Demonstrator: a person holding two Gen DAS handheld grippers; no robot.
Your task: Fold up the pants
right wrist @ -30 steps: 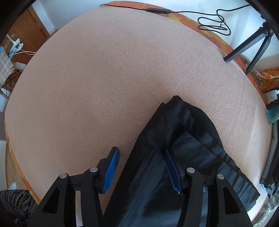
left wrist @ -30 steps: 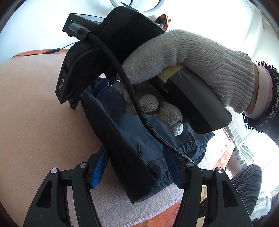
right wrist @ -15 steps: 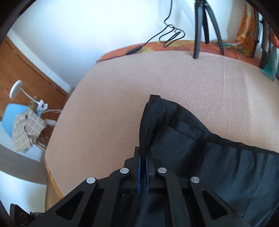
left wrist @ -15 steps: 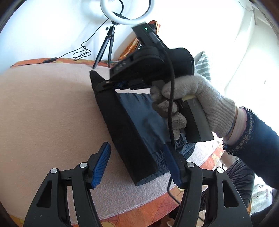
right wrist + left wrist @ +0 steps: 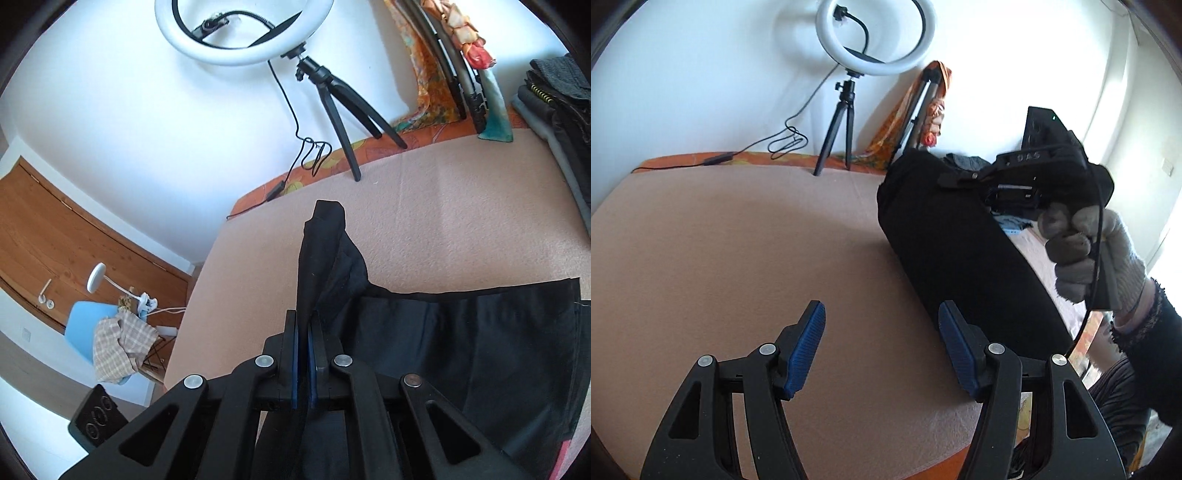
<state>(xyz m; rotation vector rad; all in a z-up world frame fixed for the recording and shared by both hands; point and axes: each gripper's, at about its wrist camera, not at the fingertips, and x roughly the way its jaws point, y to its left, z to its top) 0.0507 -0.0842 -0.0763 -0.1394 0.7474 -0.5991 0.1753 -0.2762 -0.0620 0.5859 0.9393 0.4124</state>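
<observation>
Right gripper (image 5: 303, 354): blue pads pressed together on a raised ridge of the black pants (image 5: 461, 347), which stands up between the jaws and peaks just beyond them. In the left wrist view the same tool (image 5: 1015, 177) appears at the right, carried in a gloved right hand (image 5: 1086, 254), with the dark cloth hanging from it in a long drape down to the near right edge of the bed.

Left gripper (image 5: 881, 354): jaws spread wide, holding nothing, hovering above the bare pink blanket (image 5: 738, 258) just left of the hanging cloth.

Pants: partly lifted, partly lying flat on the right side of the blanket, hem edge toward the right.

Surroundings: a ring light (image 5: 240, 33) on a small tripod stands at the far edge of the bed, its cable trailing left; a stack of folded clothes (image 5: 561, 110) sits at the far right.

Step in hand, as judged: one end of the garment is raised to be carried over for a fold. The next move probably calls for the free left gripper to take the matching edge or pin the lying part, so the layers land aligned.
</observation>
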